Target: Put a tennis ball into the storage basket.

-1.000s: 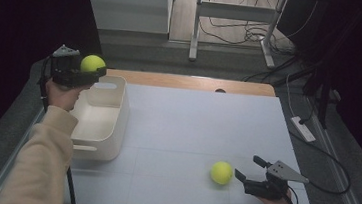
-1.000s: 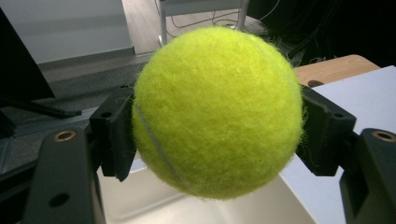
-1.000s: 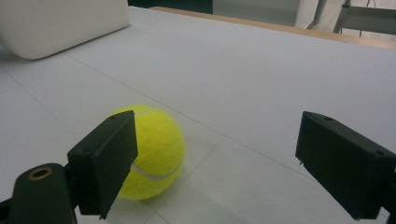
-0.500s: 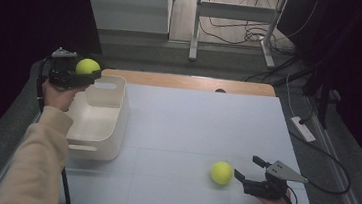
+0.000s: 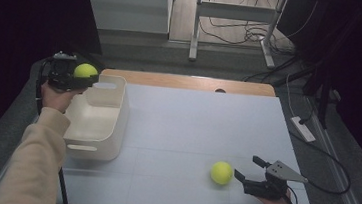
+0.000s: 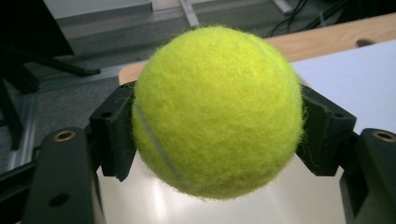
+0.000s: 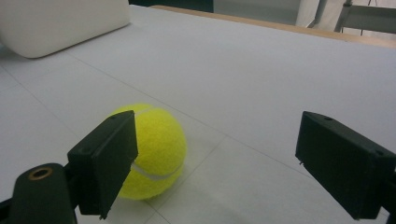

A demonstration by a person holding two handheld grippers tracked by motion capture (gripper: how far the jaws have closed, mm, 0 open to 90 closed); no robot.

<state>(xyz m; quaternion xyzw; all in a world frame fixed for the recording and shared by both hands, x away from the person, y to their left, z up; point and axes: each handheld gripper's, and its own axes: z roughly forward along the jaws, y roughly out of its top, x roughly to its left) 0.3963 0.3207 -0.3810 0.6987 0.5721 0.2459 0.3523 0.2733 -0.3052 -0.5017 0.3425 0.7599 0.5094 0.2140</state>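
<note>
The transfer of balls into the white bin [image 5: 96, 139] appears half complete at best. The left gripper [image 5: 71, 75] has its jaws clamped on one tennis ball [image 6: 217, 112], held above the bin's far corner and not yet released. The second tennis ball [image 5: 221, 172] rests on the worktop [image 5: 191, 128], just ahead of the right gripper [image 5: 245, 174], whose jaws stand apart and touch nothing. Count: two balls, one bin, two grippers.
</note>
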